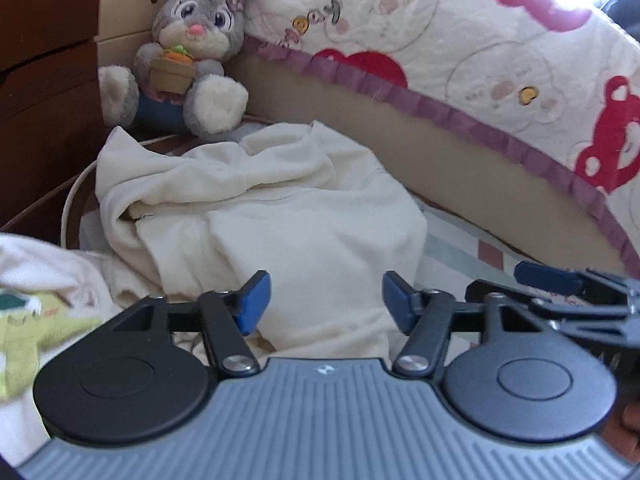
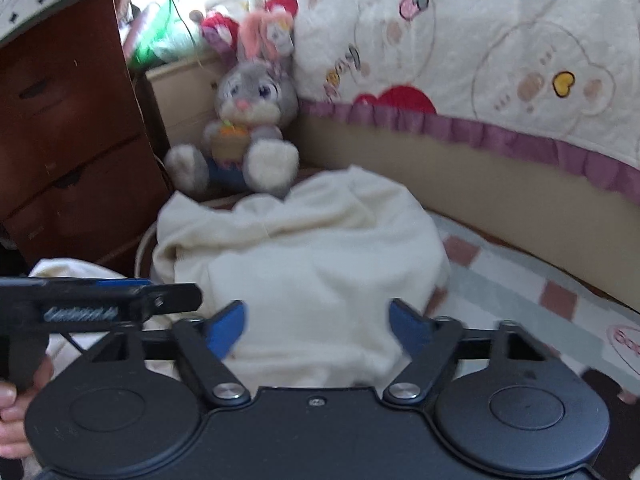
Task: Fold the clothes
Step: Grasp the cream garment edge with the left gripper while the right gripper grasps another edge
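Checked bedsheet [image 2: 520, 280] carries a rumpled cream fleece garment [image 1: 280, 208] just before the grey plush rabbit [image 1: 192, 52]; left claw [image 1: 326, 304] and right claw [image 2: 318, 330] both gape (cream cloth between, pads not pressing).

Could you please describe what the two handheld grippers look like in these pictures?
The left gripper has a ribbed grey body, black round hubs, black arms with silver pivot screws and blue finger pads. The right gripper looks the same except for its black body.
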The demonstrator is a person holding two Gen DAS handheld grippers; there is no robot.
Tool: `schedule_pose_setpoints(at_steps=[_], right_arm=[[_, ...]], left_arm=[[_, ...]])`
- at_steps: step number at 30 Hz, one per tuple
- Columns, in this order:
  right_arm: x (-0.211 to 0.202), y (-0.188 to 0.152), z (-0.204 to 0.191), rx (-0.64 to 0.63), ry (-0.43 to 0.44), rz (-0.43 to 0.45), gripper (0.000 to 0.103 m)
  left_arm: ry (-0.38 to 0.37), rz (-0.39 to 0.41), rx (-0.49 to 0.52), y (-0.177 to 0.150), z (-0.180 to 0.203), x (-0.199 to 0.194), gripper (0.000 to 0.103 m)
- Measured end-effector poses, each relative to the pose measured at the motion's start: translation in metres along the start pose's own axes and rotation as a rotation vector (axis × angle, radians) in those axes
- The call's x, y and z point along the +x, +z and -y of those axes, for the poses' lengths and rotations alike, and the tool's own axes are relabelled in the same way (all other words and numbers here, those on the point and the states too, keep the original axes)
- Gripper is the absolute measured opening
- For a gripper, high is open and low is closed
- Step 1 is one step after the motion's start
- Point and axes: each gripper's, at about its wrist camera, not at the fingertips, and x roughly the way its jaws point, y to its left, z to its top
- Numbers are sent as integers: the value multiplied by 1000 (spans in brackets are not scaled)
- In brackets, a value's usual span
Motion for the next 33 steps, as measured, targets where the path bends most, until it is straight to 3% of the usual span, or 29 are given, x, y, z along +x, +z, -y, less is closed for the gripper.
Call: schedule_pose_setpoints(at_steps=[1,2,3,4,5,6,8,13,15,16,17,19,21,24,30,33], right_arm=[[4,1,3,3,5,16,64],[9,0,7,1,12,26,51],[15,1,12,-12,22,27,45],[22,1,16,-26,28,16,34],[29,1,19,-40,34,4,14],[34,1,23,-43,21,-7,9],[43,-2,33,-38,-3,-25,10],[58,-14,60,19,13,-57,10],[65,-18,72,50,25,-67,16],[69,-20,78,66,30,-63,28],[74,-22,83,82,45,-68,50],[84,-26,91,128,62,-93,66],[95,-29,98,199,79,-114,66],[115,-34,106,293,114,-188,67],[144,-49,127,522,151,-257,67],[154,-56,143,657,140,-254,77]], left_arm=[[20,-12,-2,9,0,6,43],[57,-15,-1,17,-2,11,37],[96,-8,3,28,-5,16,29],[129,8,5,38,-9,19,27],[157,28,5,47,-14,22,27],[185,43,3,57,-20,25,27],[233,34,-19,71,-38,38,27],[329,-70,-87,74,-85,82,27],[337,-97,-122,66,-100,95,27],[331,-113,-141,61,-106,101,27],[313,-134,-155,55,-109,105,27],[278,-177,-182,43,-116,114,27],[215,-209,-192,37,-116,120,27],[107,-245,-198,33,-113,126,44],[-24,-247,-187,33,-107,133,51],[-108,-260,-211,31,-107,140,53]])
